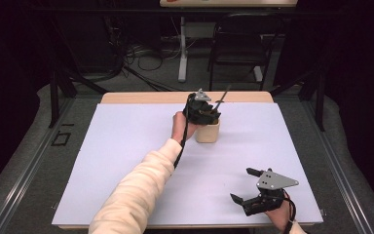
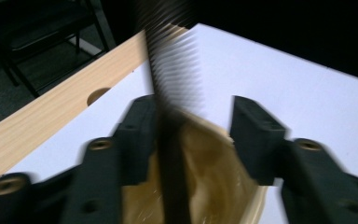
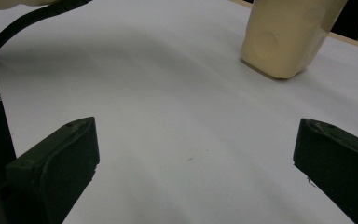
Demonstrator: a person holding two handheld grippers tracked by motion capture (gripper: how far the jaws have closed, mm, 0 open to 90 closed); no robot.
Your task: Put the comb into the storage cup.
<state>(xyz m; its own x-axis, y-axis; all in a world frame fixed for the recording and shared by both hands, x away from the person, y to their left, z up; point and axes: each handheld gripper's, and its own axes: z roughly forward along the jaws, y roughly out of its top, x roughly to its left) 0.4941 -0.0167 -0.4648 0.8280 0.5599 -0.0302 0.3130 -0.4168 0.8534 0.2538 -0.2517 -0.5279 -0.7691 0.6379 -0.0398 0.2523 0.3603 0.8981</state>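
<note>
**Dark rod at the cup — drop-in or pull-out, can't tell**

Beige cup (image 1: 208,130) as landmark, far-centre on white sheet (image 1: 126,161). Left gripper (image 1: 205,111) right over cup mouth, jaws spread w/ gap; thin dark rod (image 1: 222,99) against one jaw, blurred, sticking up and away from cup. Rod prob. loose, not pinched. Right gripper (image 1: 247,187) well nearer than cup, to its right, jaws wide apart, nothing between. Likely step: rod into or out of cup. Next: steady left hand, keep clear of cup rim.
</note>
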